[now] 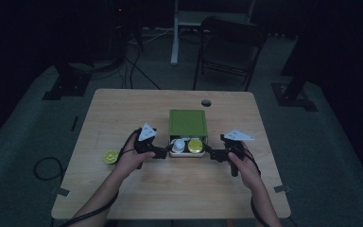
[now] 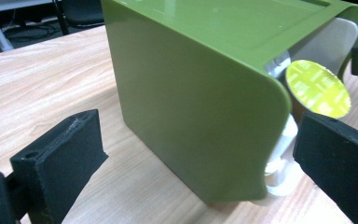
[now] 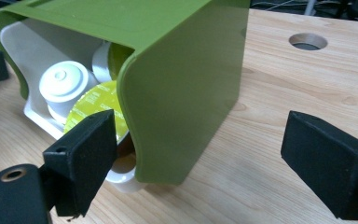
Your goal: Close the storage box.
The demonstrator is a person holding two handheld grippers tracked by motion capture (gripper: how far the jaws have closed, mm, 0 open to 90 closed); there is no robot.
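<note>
**Both claws closing in on the green box's drawer**

In the high view, the left claw (image 1: 163, 152) and the right claw (image 1: 211, 153) are flanking the white drawer (image 1: 185, 153) that is sticking out of the near side of the green box (image 1: 187, 123), mid-table (image 1: 123, 109). Two pods are sitting in it — a white one (image 1: 179, 144) and a yellow one (image 1: 195, 146). A lime-coloured pod (image 1: 110, 156) is lying apart, just left of the left hand. The step looks like steadying or working the drawer; the next move probably calls for pinching its rim without tipping the box.

In the left claw's view, its jaws are standing wide, empty — the box (image 2: 191, 102) is filling the gap between them, the yellow pod (image 2: 318, 88) just above the right-hand jaw.

In the right claw's view, the jaws are likewise wide and gripping nothing; the box's corner (image 3: 182, 93) is sitting between them, the drawer (image 3: 37, 116) and pods (image 3: 65, 86) beyond the left-hand jaw.
</note>
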